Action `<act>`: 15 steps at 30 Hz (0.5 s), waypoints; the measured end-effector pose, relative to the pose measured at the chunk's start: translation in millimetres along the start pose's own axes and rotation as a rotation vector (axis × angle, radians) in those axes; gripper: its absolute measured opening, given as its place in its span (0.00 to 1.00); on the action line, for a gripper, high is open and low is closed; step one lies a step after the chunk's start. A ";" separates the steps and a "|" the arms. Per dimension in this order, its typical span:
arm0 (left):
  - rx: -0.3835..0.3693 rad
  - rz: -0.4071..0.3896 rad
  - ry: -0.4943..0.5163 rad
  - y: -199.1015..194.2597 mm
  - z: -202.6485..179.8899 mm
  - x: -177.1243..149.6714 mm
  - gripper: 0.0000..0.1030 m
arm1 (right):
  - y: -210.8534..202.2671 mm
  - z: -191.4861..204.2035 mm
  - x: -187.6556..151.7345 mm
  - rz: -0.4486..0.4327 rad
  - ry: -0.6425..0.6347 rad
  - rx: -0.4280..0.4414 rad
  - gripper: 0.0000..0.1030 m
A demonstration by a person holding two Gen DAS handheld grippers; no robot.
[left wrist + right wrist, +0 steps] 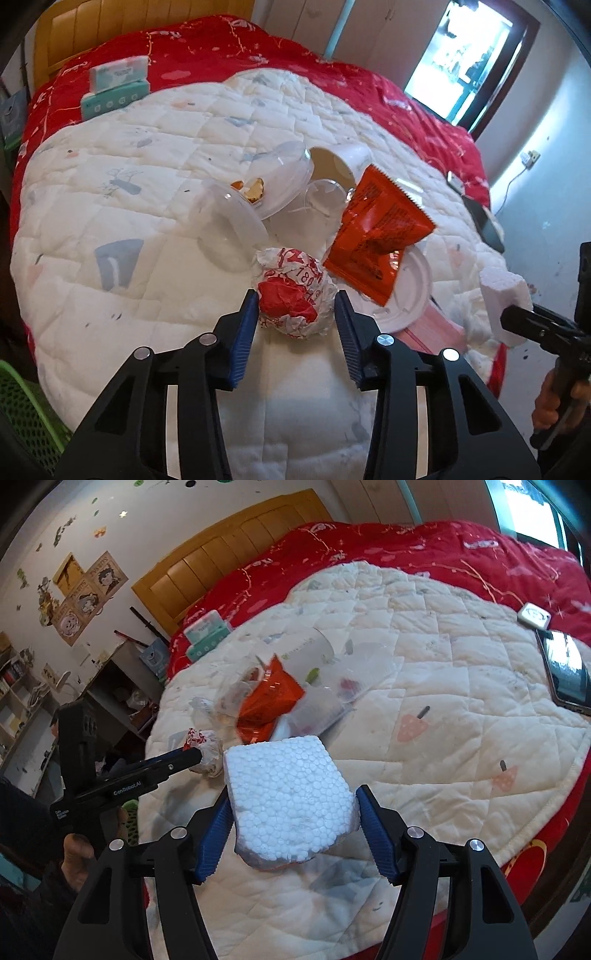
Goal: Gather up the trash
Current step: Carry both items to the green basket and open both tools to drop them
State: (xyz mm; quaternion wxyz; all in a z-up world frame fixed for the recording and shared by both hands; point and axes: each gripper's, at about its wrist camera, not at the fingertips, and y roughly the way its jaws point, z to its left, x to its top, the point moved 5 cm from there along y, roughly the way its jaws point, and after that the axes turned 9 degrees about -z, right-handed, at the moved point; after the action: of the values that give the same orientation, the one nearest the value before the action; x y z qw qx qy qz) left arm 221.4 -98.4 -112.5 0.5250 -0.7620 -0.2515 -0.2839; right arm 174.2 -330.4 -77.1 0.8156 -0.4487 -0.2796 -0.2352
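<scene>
Bedside green basket solely in left-wrist view.

I'm over a bed with a red cover and a white quilt on top. Its wooden headboard meets a pale wall dotted with stickers and posters. Shelves stand at that side. A bright window lights the room; a socket sits on the far wall.
</scene>
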 end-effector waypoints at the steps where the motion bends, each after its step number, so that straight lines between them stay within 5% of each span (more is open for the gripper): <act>1: -0.001 -0.010 0.000 -6.4 0.8 -1.4 0.40 | -3.7 4.7 -0.5 -0.007 -0.005 0.006 0.62; 8: 0.032 -0.084 -0.046 -71.0 19.9 -12.1 0.39 | -17.4 53.3 -11.6 -0.019 -0.052 0.065 0.62; 15: 0.190 -0.158 -0.092 -148.1 75.6 -37.3 0.39 | -12.4 111.5 -27.2 0.002 -0.117 0.136 0.62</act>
State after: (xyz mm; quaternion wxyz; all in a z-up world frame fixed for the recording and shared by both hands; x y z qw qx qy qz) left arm 106.7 17.4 -63.0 0.5589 -0.6988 -0.3601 -0.2640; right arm 119.1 -236.5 -38.5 0.8267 -0.4056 -0.3414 -0.1884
